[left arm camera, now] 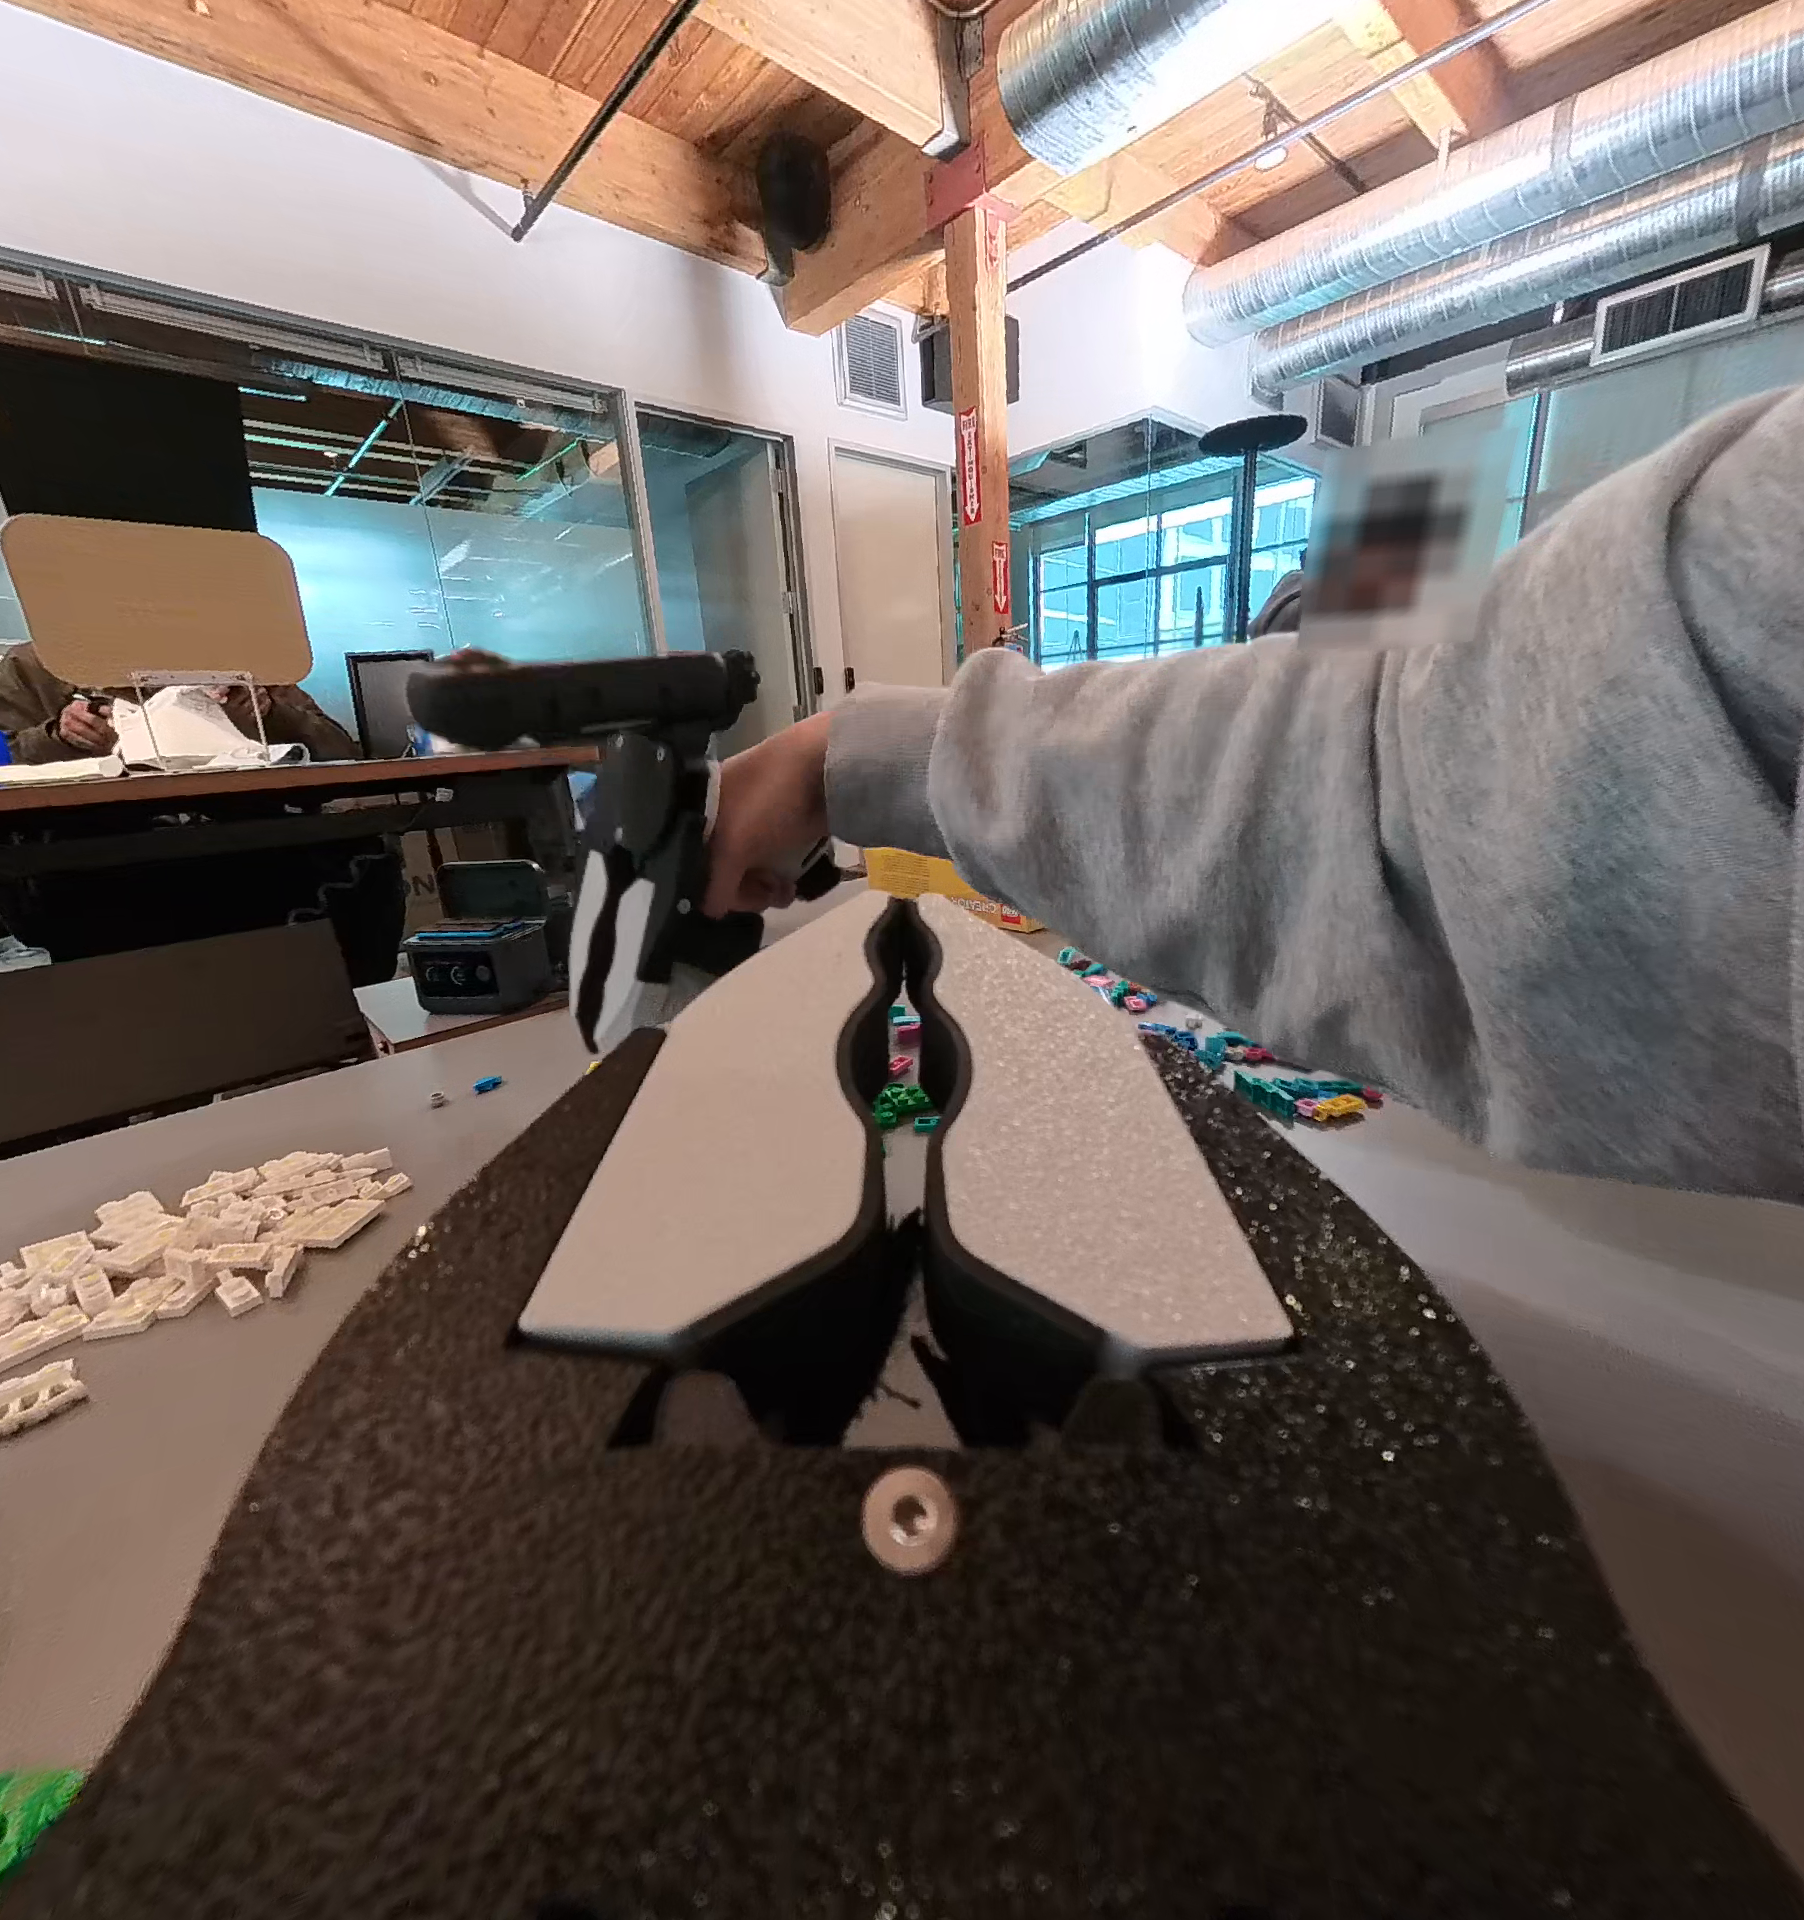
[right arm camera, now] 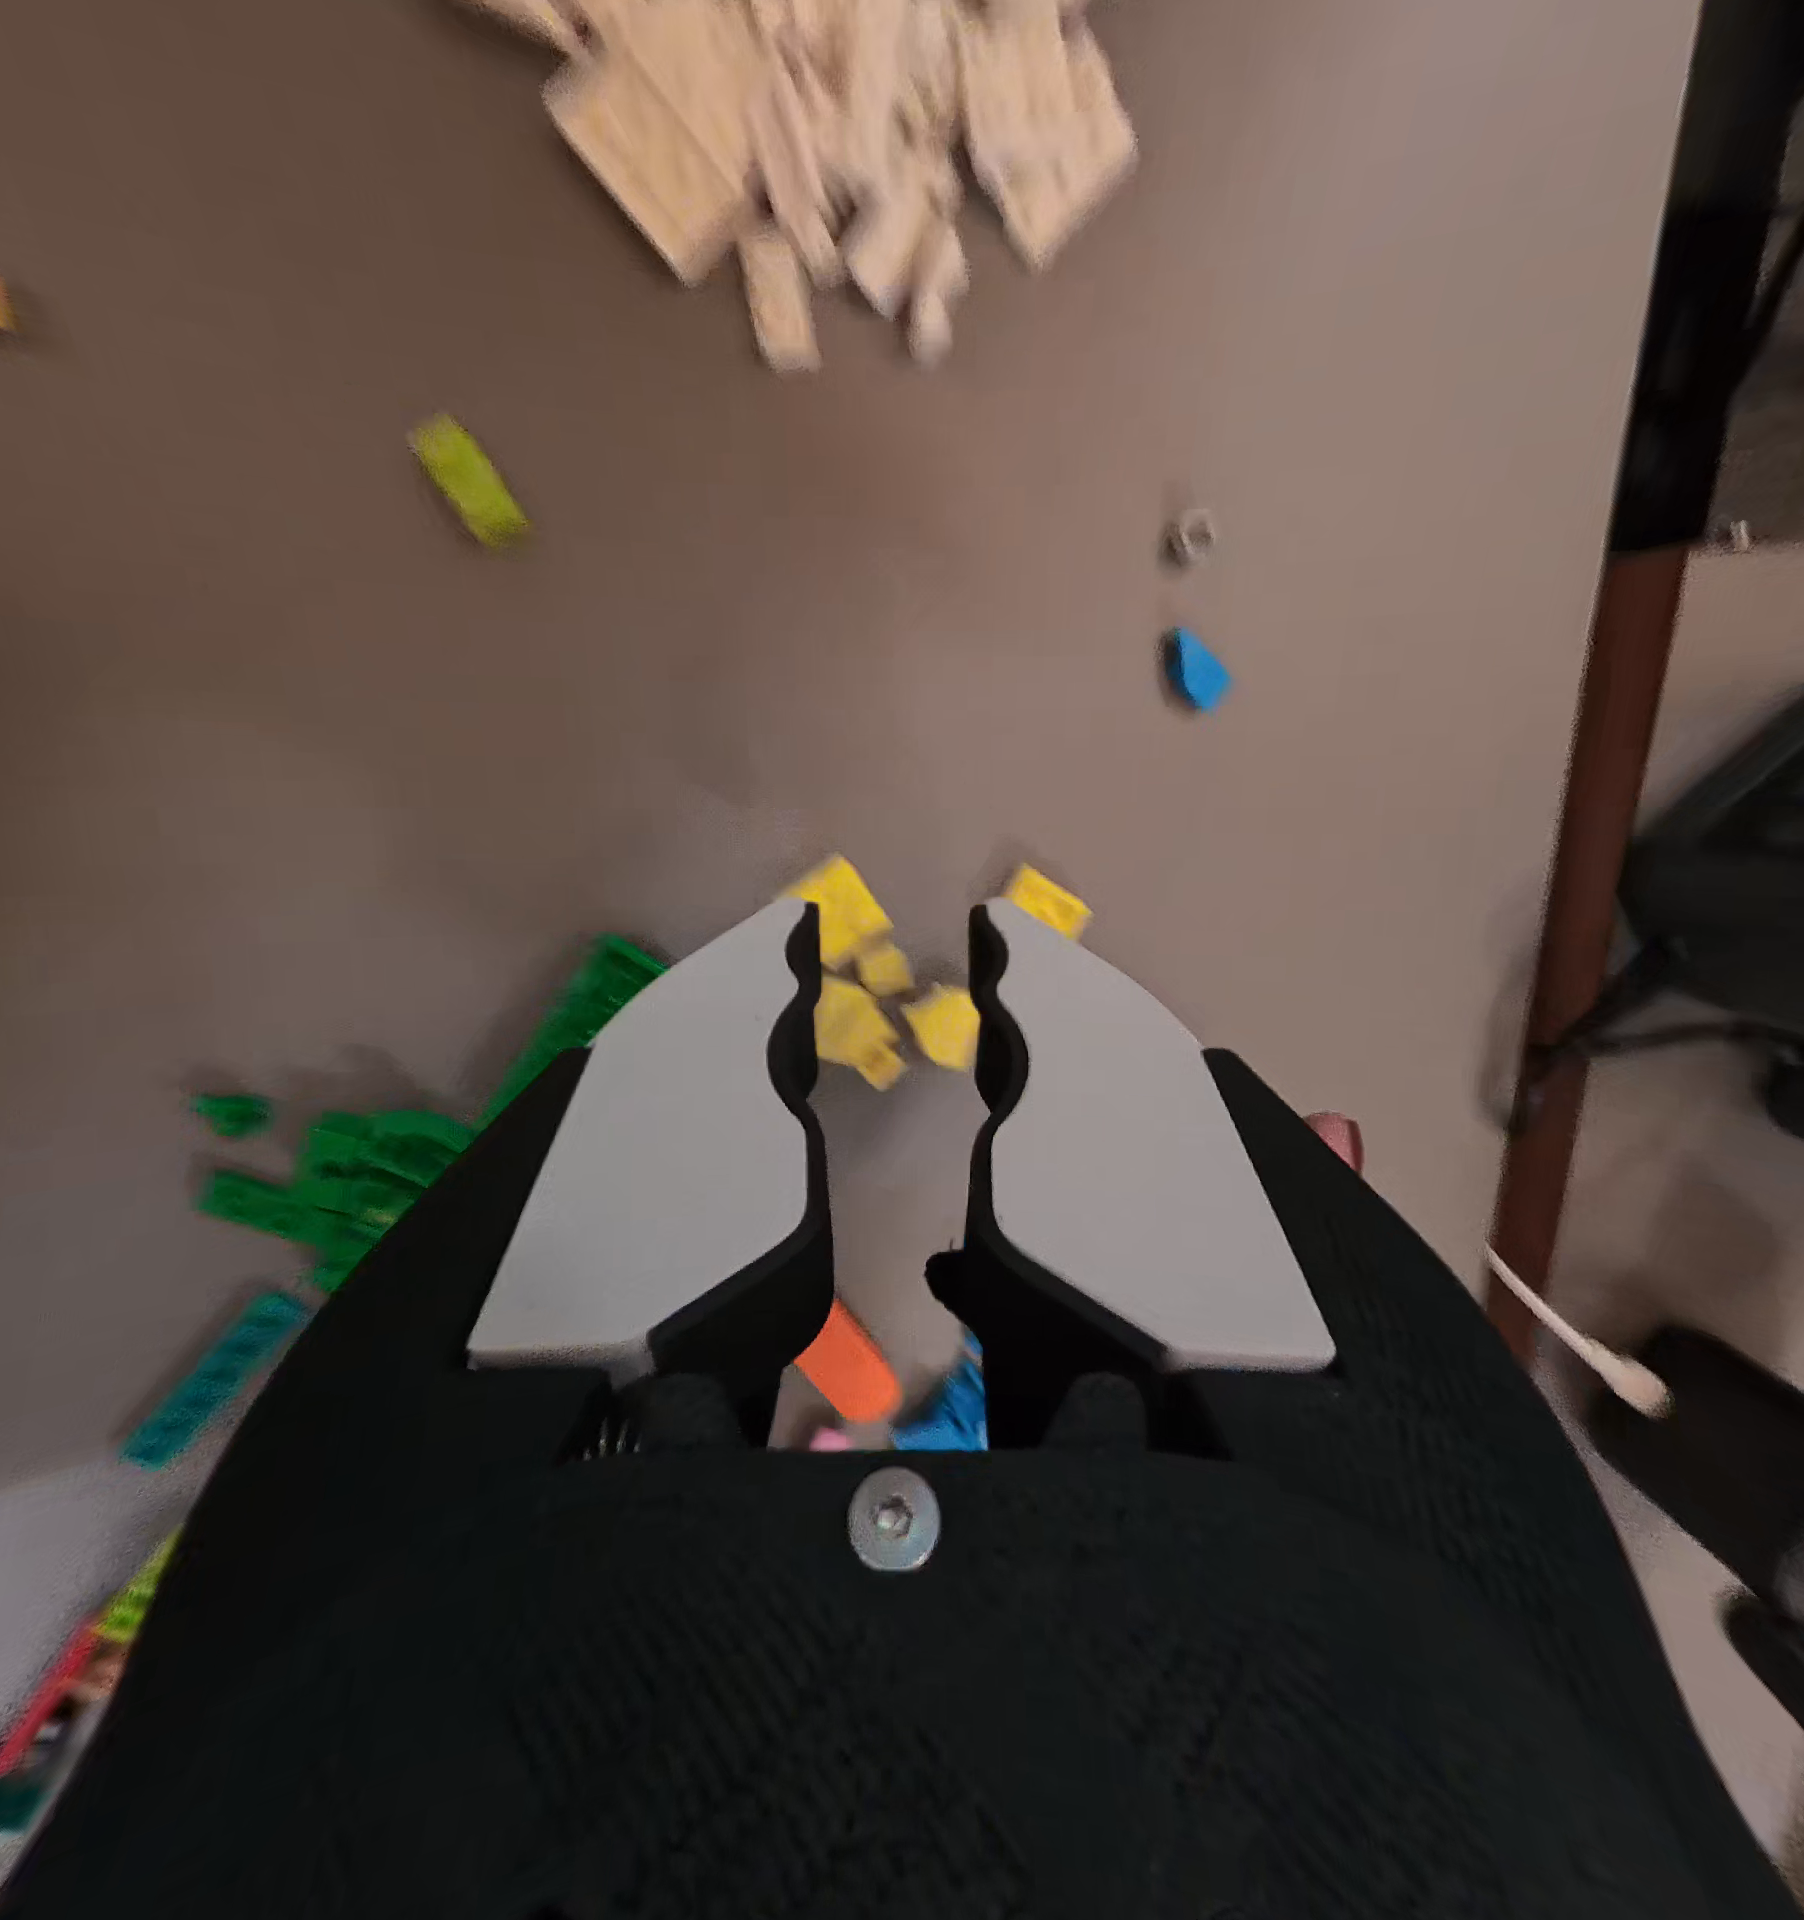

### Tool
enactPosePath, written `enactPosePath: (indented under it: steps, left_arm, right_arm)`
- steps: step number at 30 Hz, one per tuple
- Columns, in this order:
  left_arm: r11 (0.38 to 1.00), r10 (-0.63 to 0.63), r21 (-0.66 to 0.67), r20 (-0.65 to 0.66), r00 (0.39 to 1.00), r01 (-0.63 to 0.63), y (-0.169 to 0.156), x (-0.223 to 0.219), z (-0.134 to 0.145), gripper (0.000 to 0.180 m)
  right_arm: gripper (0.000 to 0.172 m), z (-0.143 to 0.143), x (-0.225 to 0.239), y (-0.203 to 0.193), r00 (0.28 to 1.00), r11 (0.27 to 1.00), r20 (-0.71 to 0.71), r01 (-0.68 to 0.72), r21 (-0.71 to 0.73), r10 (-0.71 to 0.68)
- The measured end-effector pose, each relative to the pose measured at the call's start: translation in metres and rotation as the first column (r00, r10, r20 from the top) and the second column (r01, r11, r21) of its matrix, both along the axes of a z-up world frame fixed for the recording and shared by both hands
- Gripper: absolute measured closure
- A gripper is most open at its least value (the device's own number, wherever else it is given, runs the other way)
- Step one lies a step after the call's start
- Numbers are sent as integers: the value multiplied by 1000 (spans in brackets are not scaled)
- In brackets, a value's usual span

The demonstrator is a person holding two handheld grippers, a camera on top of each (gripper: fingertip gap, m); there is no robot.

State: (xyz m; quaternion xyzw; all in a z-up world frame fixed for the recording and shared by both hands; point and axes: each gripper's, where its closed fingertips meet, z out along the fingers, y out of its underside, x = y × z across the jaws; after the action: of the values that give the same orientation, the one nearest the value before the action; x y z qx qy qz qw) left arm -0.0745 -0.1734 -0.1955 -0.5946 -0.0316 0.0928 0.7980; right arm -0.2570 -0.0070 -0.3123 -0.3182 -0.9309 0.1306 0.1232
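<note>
Left gripper (left arm camera: pixel 900 914) closed on nothing, above green bricks (left arm camera: pixel 903 1103); right gripper (right arm camera: pixel 893 925) partly open, holding nothing, over small yellow bricks (right arm camera: pixel 877 997) on grey table (right arm camera: pixel 358 727), white bricks (right arm camera: pixel 836 156) farther away

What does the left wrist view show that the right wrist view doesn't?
Only the left wrist view: the room, a grey sleeve, the right tool seen from outside, and the left tool, fingers together. Only the right wrist view: yellow bricks on the table below the right tool's parted fingers, plus an orange brick. Both: the white brick pile, blue brick, green bricks, grey table.
</note>
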Motion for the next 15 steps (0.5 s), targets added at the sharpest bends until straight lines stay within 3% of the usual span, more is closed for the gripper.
enactPosePath:
  steps: [4, 8, 15]
  left_arm:
    - [1000, -6, 2, 8, 1000, 6, 0, 0, 0, 180]
    - [1000, -3, 3, 15, 1000, 3, -1, -1, 0, 180]
    - [1000, -5, 1, 13, 1000, 5, 0, 0, 0, 180]
  right_arm:
    - [152, 13, 35, -97, 974, 924, 48, -195, -329, 223]
    - [143, -9, 58, -139, 926, 902, 82, -334, -274, 368]
    - [146, -18, 44, -153, 944, 917, 73, -290, -273, 320]
